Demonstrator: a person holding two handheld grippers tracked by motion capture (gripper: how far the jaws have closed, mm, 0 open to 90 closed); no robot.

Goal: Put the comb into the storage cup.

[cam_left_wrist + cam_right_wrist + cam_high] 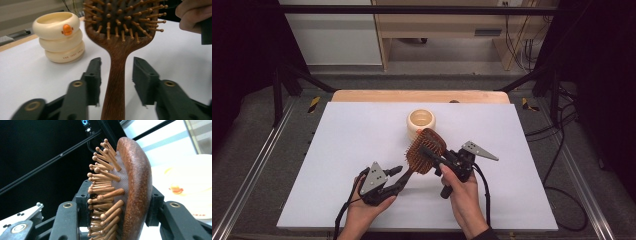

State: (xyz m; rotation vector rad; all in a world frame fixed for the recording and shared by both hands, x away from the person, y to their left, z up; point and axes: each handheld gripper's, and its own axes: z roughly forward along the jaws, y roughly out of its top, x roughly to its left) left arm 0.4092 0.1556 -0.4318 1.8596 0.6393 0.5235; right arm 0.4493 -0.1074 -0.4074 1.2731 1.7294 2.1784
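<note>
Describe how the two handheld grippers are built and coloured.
Left gripper and right gripper are black, each topped by a grey three-cornered plate with dark dots. A black cable trails from each. The claw arms carry brass-coloured rivets and blocky black pads.

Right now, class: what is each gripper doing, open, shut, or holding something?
Left gripper: open, jaws standing apart on either side of the hairbrush handle, not pressing it.
Right gripper: shut on the hairbrush head.
</note>
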